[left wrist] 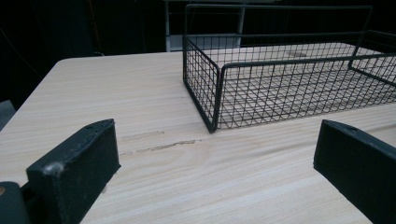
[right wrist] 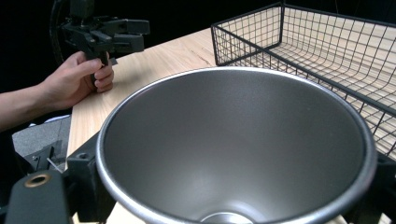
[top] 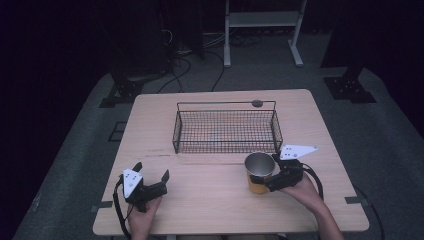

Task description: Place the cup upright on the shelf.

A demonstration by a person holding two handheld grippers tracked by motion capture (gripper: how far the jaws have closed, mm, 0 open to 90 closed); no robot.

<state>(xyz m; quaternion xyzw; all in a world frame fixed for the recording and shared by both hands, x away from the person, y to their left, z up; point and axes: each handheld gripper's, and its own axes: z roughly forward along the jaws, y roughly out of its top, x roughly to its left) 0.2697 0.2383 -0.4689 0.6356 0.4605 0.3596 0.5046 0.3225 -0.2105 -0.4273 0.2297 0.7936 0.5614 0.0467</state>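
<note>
Two handheld grippers, one cup and one wire basket on a wooden table.

High view: the right gripper [top: 262, 176] clasps an upright metal cup [top: 259, 171], empty, just before the empty wire basket [top: 226, 127]; the left gripper [top: 151, 172] gapes wide.
Left gripper view: jaws far apart, basket [left wrist: 243, 84] beyond.
Right gripper view: the cup's [right wrist: 233, 144] bare interior sits between the jaws.

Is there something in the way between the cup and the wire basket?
Nothing lies on the table between them. The right gripper holds the cup just in front of the basket, whose near wall it would have to clear.
</note>
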